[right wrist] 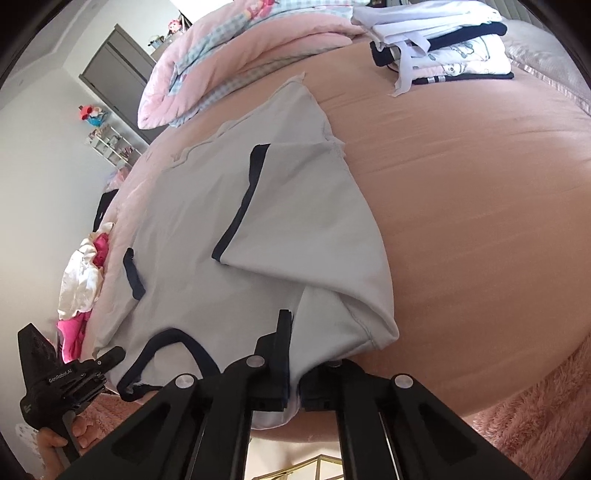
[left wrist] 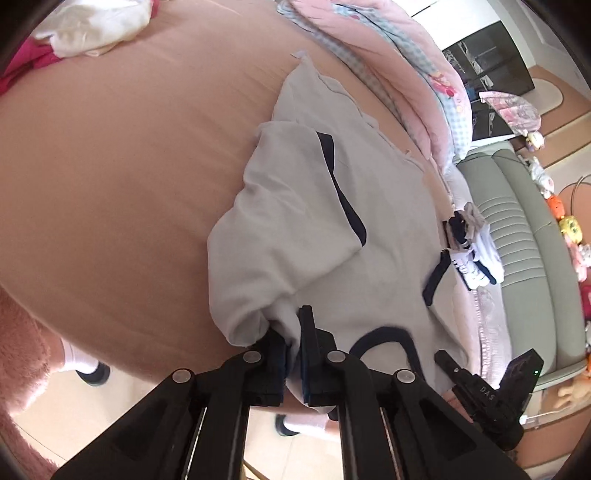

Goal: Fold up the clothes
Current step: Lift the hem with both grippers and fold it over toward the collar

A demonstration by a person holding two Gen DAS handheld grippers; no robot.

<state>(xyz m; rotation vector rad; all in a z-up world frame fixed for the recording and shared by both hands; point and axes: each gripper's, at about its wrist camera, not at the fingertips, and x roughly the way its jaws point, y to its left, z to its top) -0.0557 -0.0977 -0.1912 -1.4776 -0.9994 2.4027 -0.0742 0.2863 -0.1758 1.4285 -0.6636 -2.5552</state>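
A pale grey T-shirt (left wrist: 332, 229) with navy trim at its collar and sleeve cuffs lies on the peach bedsheet (left wrist: 129, 166), near the bed's front edge. Both sleeves are folded inward over the body, so the dark cuffs slant across the chest. The shoulder end, with its navy neckline (right wrist: 166, 354), hangs closest to the person.

From the left wrist view, a crumpled cream and pink heap of clothes (left wrist: 92, 29) sits at the far corner, a pale green padded headboard (left wrist: 524, 229) runs along the right, and white-socked feet show on the floor below. The right wrist view instead shows a neat stack of folded clothes (right wrist: 443, 48), white and navy, at the far side of the bed, plus a grey cabinet against the wall. A pink and blue checked quilt (right wrist: 229, 62) appears in both.

The left gripper (left wrist: 293, 354) is pressed together, pinching the shirt's near left shoulder fold, its fingers angled steeply down. The right gripper (right wrist: 295, 354) is likewise clamped on the right shoulder fold, cloth bunched between its pads. Each view catches the other gripper off to the side, a hand wrapped round its handle.
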